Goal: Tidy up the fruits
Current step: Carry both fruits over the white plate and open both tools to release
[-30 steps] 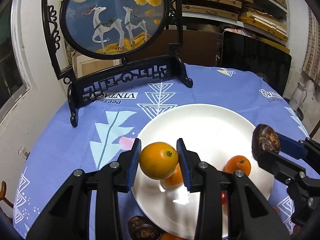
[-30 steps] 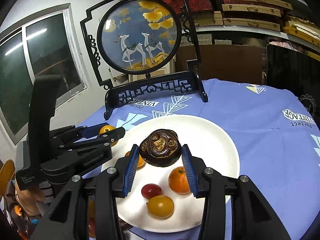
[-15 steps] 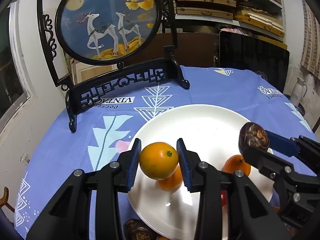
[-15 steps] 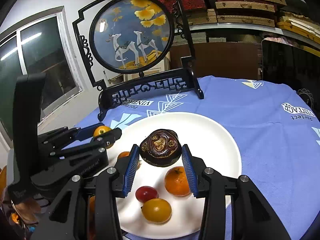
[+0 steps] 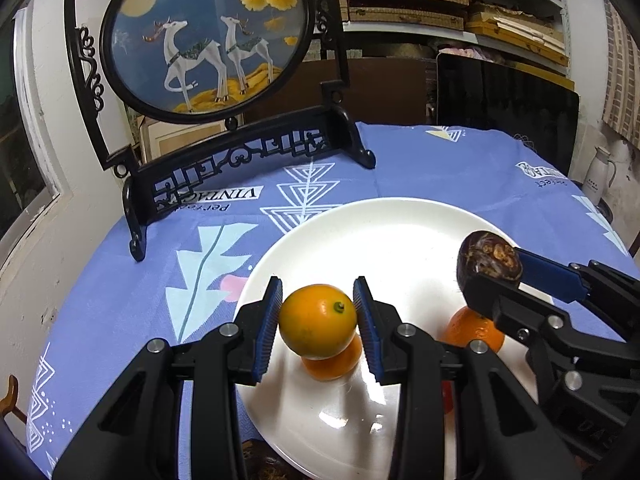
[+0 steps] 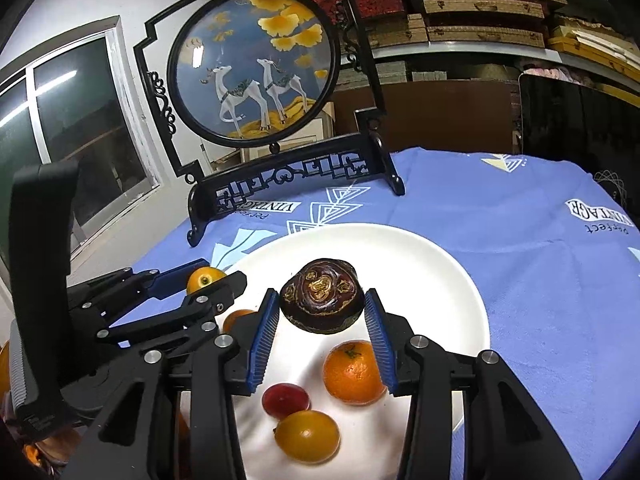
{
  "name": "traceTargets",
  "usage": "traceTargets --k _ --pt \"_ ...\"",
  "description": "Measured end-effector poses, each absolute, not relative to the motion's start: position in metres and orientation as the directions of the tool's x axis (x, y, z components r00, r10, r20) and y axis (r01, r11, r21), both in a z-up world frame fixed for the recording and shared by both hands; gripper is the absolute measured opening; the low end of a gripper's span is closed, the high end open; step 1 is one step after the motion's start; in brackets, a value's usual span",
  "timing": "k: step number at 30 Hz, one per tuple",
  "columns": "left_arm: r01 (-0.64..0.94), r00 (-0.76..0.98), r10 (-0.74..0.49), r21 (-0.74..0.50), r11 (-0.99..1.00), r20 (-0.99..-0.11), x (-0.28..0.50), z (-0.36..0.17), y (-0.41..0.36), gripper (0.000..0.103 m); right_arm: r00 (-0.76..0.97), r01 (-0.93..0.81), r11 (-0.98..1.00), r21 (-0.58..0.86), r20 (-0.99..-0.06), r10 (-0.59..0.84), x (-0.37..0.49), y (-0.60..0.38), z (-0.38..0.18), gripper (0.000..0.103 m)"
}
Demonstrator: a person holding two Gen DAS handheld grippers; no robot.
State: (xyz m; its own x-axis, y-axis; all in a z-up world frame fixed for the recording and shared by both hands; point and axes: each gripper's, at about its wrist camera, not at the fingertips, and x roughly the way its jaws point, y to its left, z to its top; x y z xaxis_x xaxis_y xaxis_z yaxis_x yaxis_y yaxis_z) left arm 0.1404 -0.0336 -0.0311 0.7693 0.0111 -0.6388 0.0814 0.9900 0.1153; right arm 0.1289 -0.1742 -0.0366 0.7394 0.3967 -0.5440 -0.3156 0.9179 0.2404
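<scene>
Up front, a yellow-orange citrus (image 5: 317, 321) with a small green stem scar sits pinched between the blue pads of the left gripper (image 5: 317, 322), held above the near edge of the white plate (image 5: 384, 240); the right wrist view catches only a sliver of it (image 6: 204, 279) past that gripper's fingers. A dark, wrinkled brown fruit (image 6: 322, 301) is clamped in the right gripper (image 6: 322, 330), over the plate's middle. Only the right wrist view shows the plate's near contents: a mandarin (image 6: 352, 372), a red grape-like fruit (image 6: 285, 400) and a yellow oval fruit (image 6: 307, 436), clustered close together. The left view shows another orange fruit (image 5: 332, 364) directly under the held citrus. Behind the plate, on the blue patterned tablecloth (image 5: 460, 168), stands a black-framed deer screen (image 5: 208, 36)
</scene>
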Motion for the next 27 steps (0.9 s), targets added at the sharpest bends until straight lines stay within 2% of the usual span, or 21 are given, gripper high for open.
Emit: traceTargets --k 2,3,5,7,11,13,17,19,25,27 --pt "0.078 0.769 0.017 0.120 0.990 -0.638 0.141 -0.033 -0.034 0.037 0.749 -0.309 0.921 0.238 -0.536 0.390 0.128 -0.175 -0.038 0.045" --pt "0.070 0.775 0.026 0.127 0.989 -0.631 0.141 -0.033 -0.034 0.039 0.761 -0.297 0.927 0.230 -0.529 0.375 0.128 -0.177 -0.036 0.050" --pt "0.051 0.779 0.037 0.122 0.991 -0.625 0.142 -0.032 -0.031 0.057 0.780 -0.270 0.935 0.229 -0.518 0.352 0.126 -0.182 -0.034 0.063" --pt "0.039 0.784 0.038 0.110 0.993 -0.620 0.141 -0.030 -0.027 0.064 0.793 -0.256 0.934 0.251 -0.498 0.351 0.124 -0.188 -0.031 0.080" --pt "0.061 0.793 0.034 0.134 0.989 -0.608 0.137 -0.029 -0.031 0.072 0.822 -0.250 0.941 0.228 -0.464 0.331 0.113 -0.188 -0.021 0.089" --pt "0.068 0.804 0.038 0.155 0.986 -0.593 0.134 -0.027 -0.034 0.080 0.854 -0.238 0.947 0.216 -0.419 0.310 0.104 -0.189 -0.013 0.099" --pt "0.059 0.833 0.047 0.173 0.983 -0.551 0.127 -0.019 -0.035 0.092 0.923 -0.230 0.955 0.187 -0.268 0.275 0.078 -0.194 0.009 0.099" --pt "0.051 0.846 0.052 0.178 0.983 -0.530 0.124 -0.016 -0.033 0.093 0.927 -0.275 0.939 0.207 -0.202 0.316 0.067 -0.199 0.020 0.099" --pt "0.028 0.865 0.058 0.163 0.986 -0.499 0.121 -0.007 -0.027 0.097 0.852 -0.321 0.900 0.294 -0.326 0.410 0.085 -0.208 0.015 0.099" --pt "0.025 0.871 0.059 0.162 0.986 -0.488 0.119 -0.003 -0.026 0.097 0.841 -0.334 0.890 0.311 -0.329 0.430 0.085 -0.205 0.016 0.099"
